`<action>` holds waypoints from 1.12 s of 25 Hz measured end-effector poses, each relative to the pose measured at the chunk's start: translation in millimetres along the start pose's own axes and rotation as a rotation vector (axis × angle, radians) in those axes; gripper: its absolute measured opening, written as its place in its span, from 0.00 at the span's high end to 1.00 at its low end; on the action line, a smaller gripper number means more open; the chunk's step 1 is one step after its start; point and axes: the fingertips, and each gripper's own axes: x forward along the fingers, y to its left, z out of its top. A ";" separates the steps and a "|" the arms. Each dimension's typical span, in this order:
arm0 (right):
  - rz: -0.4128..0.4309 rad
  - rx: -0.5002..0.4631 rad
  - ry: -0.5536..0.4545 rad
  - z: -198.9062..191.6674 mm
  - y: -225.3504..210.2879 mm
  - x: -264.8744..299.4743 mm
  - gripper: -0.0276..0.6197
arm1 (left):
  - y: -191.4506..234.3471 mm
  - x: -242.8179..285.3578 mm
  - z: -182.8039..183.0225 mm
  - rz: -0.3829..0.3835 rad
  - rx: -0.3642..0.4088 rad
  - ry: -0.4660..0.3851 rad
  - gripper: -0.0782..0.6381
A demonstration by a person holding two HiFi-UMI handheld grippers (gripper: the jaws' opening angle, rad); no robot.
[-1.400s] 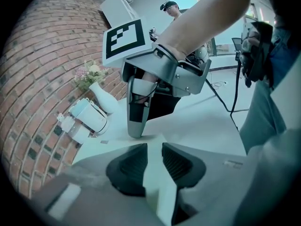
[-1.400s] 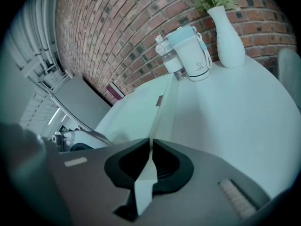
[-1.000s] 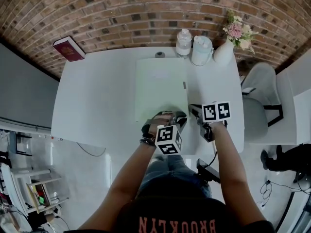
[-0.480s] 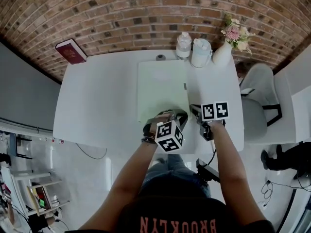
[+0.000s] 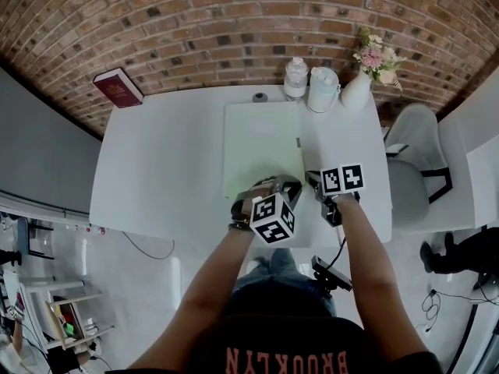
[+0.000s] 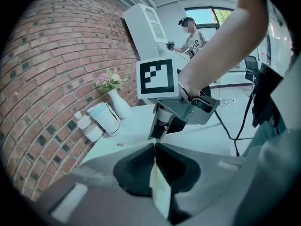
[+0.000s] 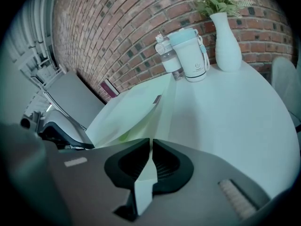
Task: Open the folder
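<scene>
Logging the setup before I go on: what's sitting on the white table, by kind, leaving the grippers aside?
Folder: 1
Water bottle: 1
Lidded cup: 1
Vase of flowers: 1
Small dark round object: 1
Total: 5

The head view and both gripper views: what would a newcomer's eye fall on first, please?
A pale green folder lies centred on the white table, before a red brick wall. At its near edge the left gripper has just closed on one sheet and the right gripper pinches another, so the folder gapes slightly.
</scene>
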 end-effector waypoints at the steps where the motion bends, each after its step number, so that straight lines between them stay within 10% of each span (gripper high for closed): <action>1: -0.001 -0.002 0.001 -0.2 0.4 0.2 0.92 | 0.5 -0.9 -0.1 0.001 -0.004 -0.001 0.88; 28: -0.133 -0.089 0.010 -1.4 2.2 0.5 0.92 | 28.1 -62.4 10.4 0.072 -0.149 -0.149 0.88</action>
